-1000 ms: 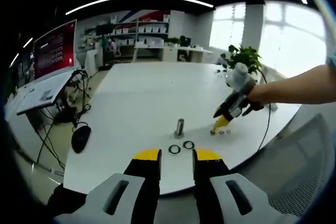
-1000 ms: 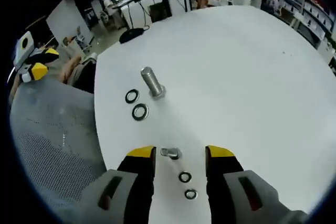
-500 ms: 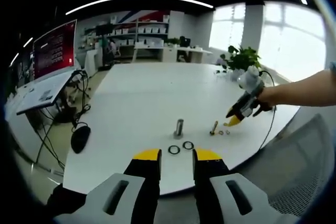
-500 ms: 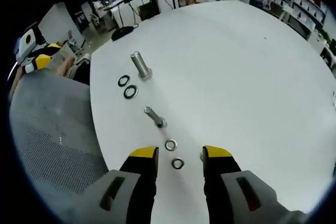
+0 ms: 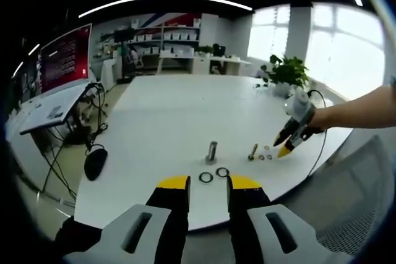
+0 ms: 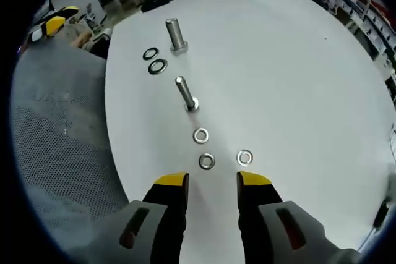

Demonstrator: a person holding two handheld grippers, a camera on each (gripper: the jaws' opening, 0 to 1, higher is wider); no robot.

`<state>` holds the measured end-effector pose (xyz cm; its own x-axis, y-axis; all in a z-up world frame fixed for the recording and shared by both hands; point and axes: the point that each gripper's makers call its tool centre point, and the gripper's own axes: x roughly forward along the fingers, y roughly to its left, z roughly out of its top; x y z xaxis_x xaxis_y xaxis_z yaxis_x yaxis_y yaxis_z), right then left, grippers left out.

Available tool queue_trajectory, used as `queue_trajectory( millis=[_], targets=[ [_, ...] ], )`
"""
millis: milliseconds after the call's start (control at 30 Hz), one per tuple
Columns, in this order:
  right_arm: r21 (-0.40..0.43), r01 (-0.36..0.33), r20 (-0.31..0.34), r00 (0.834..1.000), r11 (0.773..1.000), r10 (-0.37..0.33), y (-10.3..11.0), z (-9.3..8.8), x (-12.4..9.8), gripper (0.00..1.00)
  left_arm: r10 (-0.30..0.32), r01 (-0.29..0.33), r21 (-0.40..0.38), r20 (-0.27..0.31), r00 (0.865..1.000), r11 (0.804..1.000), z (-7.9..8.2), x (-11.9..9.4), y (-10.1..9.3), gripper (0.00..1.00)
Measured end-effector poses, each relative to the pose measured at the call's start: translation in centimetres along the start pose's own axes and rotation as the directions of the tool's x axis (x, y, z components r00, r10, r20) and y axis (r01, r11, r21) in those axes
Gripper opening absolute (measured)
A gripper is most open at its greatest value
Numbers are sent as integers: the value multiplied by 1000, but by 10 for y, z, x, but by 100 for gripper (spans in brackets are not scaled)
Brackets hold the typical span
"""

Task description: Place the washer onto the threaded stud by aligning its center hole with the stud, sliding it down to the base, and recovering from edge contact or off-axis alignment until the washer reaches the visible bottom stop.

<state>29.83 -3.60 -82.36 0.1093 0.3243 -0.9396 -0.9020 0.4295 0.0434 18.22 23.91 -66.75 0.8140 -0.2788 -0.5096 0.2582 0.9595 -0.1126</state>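
Observation:
A large threaded stud (image 5: pixel 211 151) stands upright on the white table (image 5: pixel 179 109), with two dark washers (image 5: pixel 205 177) on the tabletop in front of it. My left gripper (image 5: pixel 208 183) hovers open at the table's near edge, holding nothing. To the right stand a smaller stud (image 5: pixel 252 151) and small silver washers (image 5: pixel 261 156). My right gripper (image 5: pixel 283 145), held by a person's arm, hangs beside them. In the right gripper view it (image 6: pixel 212 180) is open just short of three silver washers (image 6: pixel 206 161). Beyond them are the small stud (image 6: pixel 187 94), the dark washers (image 6: pixel 158 66) and the large stud (image 6: pixel 175 34).
A grey mesh chair (image 6: pixel 55 128) sits against the table's edge below both grippers. The left gripper (image 6: pixel 52 23) shows past the chair. A potted plant (image 5: pixel 286 69) stands at the table's far side. Cables and a desk (image 5: pixel 55 106) lie off to the left.
The right gripper has drawn back from the small stud, which was between its jaws. The stud and three silver washers now lie ahead of it. The left gripper has stayed still.

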Motion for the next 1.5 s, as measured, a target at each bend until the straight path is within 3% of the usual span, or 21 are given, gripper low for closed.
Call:
queue_trajectory(
  millis=[567, 1067, 1233, 1367, 1500],
  targets=[
    [-84, -27, -69, 997, 996, 21, 5, 1, 17, 27, 6, -6, -5, 1, 1000, 1000, 0, 0, 1, 21],
    [-178, 0, -117, 993, 984, -21, 7, 5, 24, 20, 11, -11, -11, 5, 1000, 1000, 1, 0, 2, 21],
    [-193, 9, -109, 994, 981, -30, 9, 6, 24, 16, 7, -7, -5, -2, 1000, 1000, 0, 0, 1, 21],
    [-209, -1, -65, 998, 978, -13, 8, 5, 22, 16, 1, -1, 2, -13, 1000, 1000, -2, 1, 0, 21],
    [-194, -16, -77, 997, 981, 1, 6, 7, 24, 16, 5, -5, -1, -11, 1000, 1000, -2, 1, 1, 21]
  ],
)
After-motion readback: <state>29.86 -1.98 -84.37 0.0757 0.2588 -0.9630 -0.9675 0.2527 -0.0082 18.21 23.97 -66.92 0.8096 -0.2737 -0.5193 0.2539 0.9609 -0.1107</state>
